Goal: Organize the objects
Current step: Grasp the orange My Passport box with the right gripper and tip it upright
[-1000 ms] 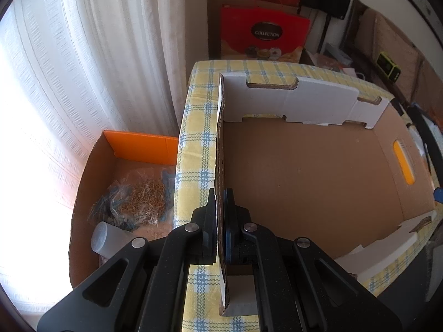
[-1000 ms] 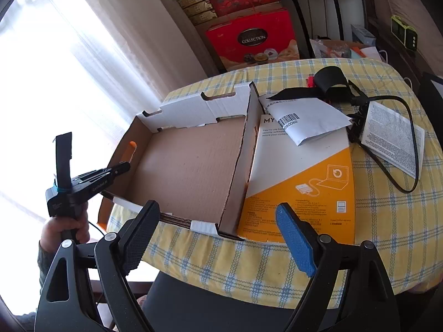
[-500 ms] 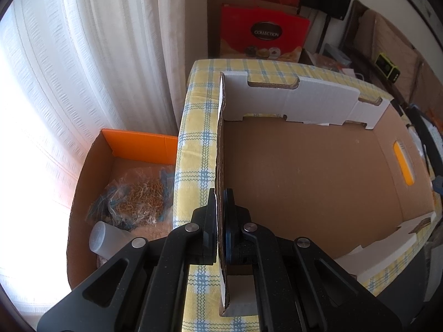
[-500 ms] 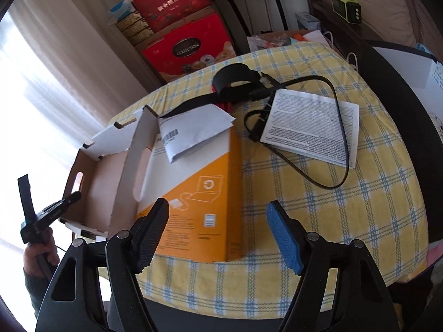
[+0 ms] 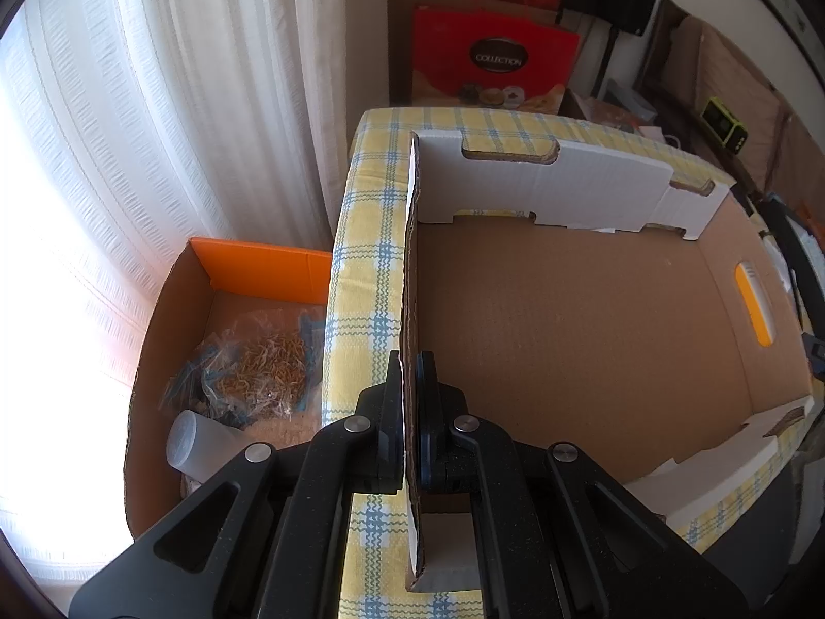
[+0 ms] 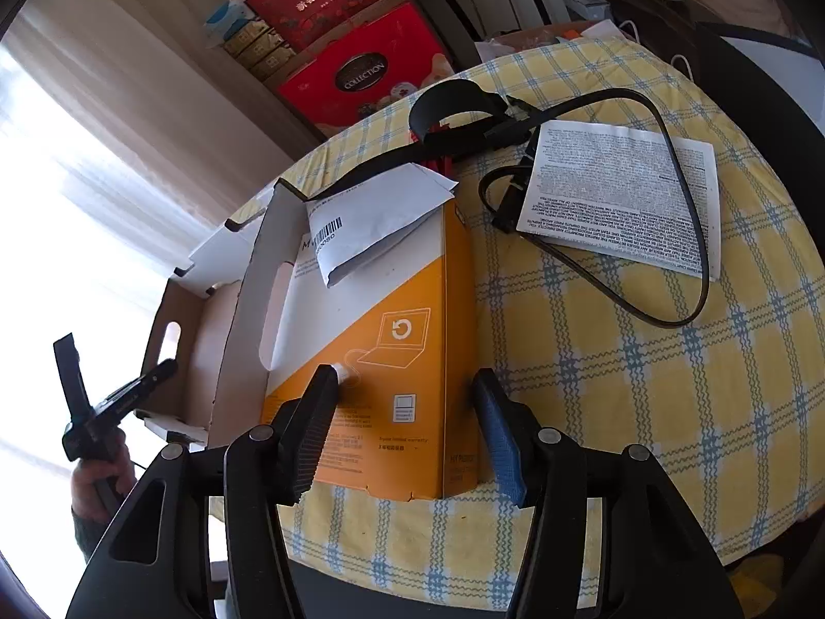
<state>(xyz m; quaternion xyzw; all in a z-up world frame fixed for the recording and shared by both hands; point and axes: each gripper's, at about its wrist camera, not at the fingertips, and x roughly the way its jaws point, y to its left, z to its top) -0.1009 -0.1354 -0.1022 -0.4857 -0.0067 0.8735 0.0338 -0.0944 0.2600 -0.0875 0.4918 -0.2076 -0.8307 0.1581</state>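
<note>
1. The open cardboard tray (image 5: 567, 320) lay on the desk (image 6: 644, 361); its stiff, light side wall was pinched by the left tongs (image 5: 411, 412).
2. The orange product box (image 6: 392, 361), rigid and probably light, lay beside the tray, between the closing right tongs (image 6: 407, 428), which did not yet press its long sides.

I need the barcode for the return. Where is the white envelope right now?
In the right wrist view, the white envelope lies on the orange box, beside the open cardboard box.

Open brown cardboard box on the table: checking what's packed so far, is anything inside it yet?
No, the open brown cardboard box shows only bare floor.
</note>
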